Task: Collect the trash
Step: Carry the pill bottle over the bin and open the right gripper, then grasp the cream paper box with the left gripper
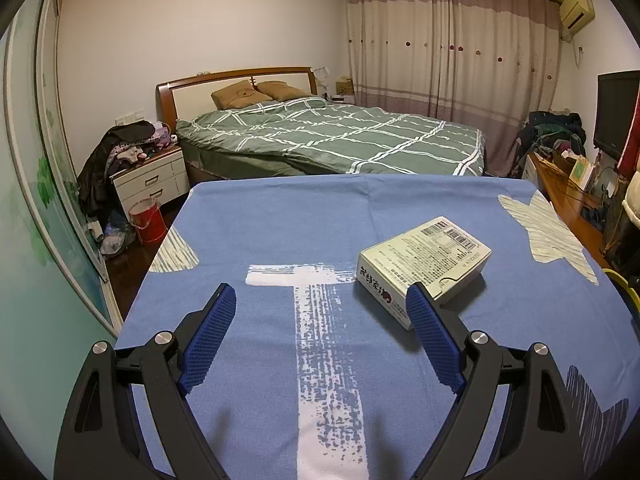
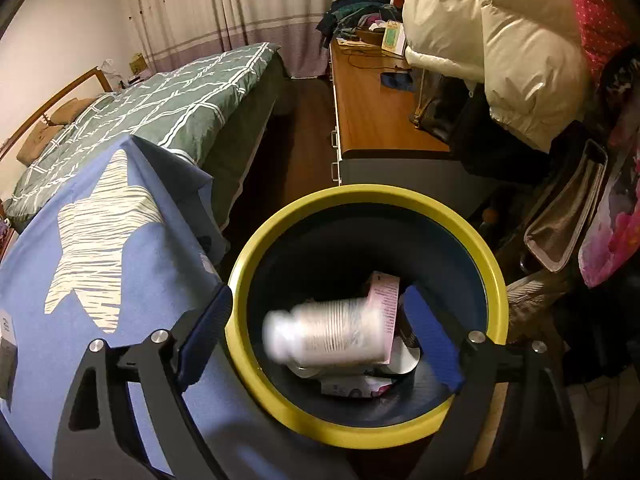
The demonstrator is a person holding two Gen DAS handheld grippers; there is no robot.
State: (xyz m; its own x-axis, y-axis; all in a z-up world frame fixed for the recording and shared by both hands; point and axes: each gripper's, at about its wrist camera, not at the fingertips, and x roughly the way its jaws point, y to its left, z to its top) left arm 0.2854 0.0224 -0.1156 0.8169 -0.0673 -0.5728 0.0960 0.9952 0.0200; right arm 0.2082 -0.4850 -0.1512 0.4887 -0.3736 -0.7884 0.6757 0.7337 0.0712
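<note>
I am holding the left gripper (image 1: 320, 300) low in its frame with jaws apart and nothing between them, over the blue tablecloth (image 1: 280, 216). The task's next thing, a small cardboard box (image 1: 424, 264), is lying flat right of centre in the left wrist view, just behind the right-hand pad. I am judging it light and stiff but crushable, probably near empty; the printed card looks a little slick, so I would take it across its two long sides, mid-length, with a gentle squeeze. In the right wrist view the right gripper (image 2: 316, 320) is standing wide open over the yellow-rimmed bin (image 2: 360, 196) at lower centre, and a blurred plastic bottle (image 2: 324, 334) is lying between the pads without touching them, apparently dropping onto other litter
</note>
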